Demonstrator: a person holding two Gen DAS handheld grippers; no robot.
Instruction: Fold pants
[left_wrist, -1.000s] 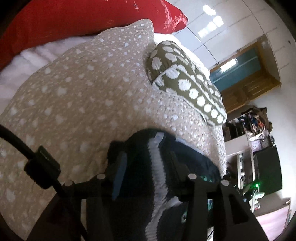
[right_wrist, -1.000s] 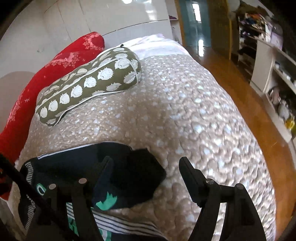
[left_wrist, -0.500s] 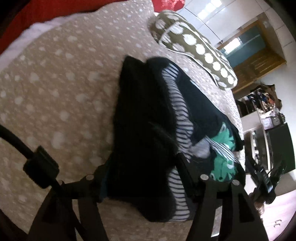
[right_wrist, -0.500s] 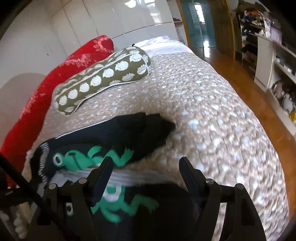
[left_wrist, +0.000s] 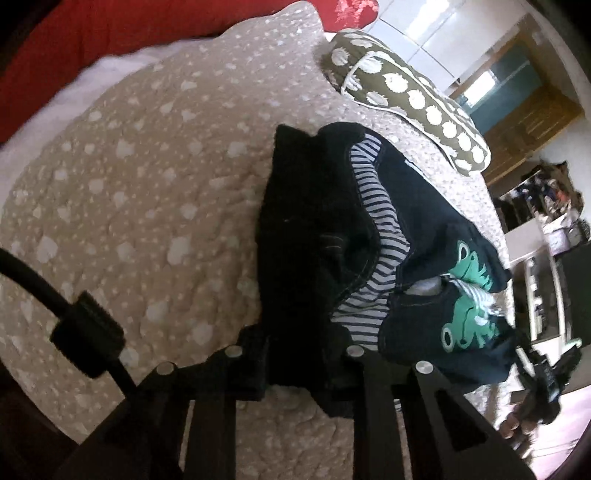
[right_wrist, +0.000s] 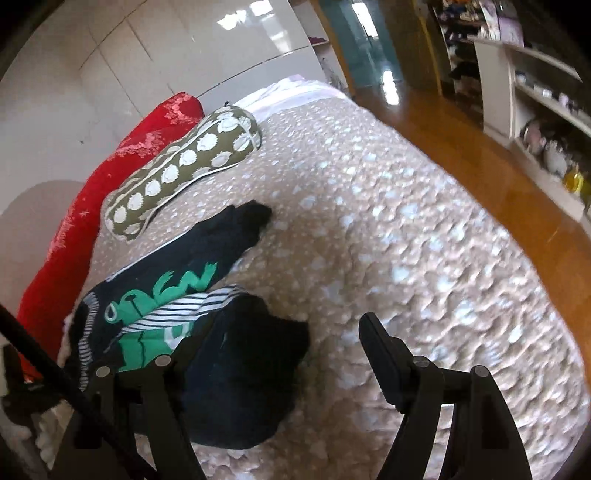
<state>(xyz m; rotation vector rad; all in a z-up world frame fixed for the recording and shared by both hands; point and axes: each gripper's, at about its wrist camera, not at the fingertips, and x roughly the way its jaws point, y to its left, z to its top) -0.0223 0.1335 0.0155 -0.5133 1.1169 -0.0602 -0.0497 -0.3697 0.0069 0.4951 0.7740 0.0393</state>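
The dark navy pants (left_wrist: 314, 229) with a striped lining and green frog prints lie bunched on the beige quilt (left_wrist: 147, 184). My left gripper (left_wrist: 301, 354) sits at the near edge of the pants, its fingers apart with dark cloth between them. In the right wrist view the pants (right_wrist: 207, 332) lie at the lower left. My right gripper (right_wrist: 291, 365) is open wide; its left finger rests over the cloth and its right finger (right_wrist: 384, 354) is above bare quilt (right_wrist: 406, 229).
An olive bolster with white dots (left_wrist: 406, 92) (right_wrist: 184, 162) lies beyond the pants. A red cushion (right_wrist: 92, 206) runs along the bed's far side. Wooden floor (right_wrist: 498, 162) and white shelves (right_wrist: 535, 92) are off the bed's right edge.
Both grippers have pulled back from the pants, which now lie lower and spread on the quilt. The left gripper's jaws have opened wider and the cloth has dropped from its hold.
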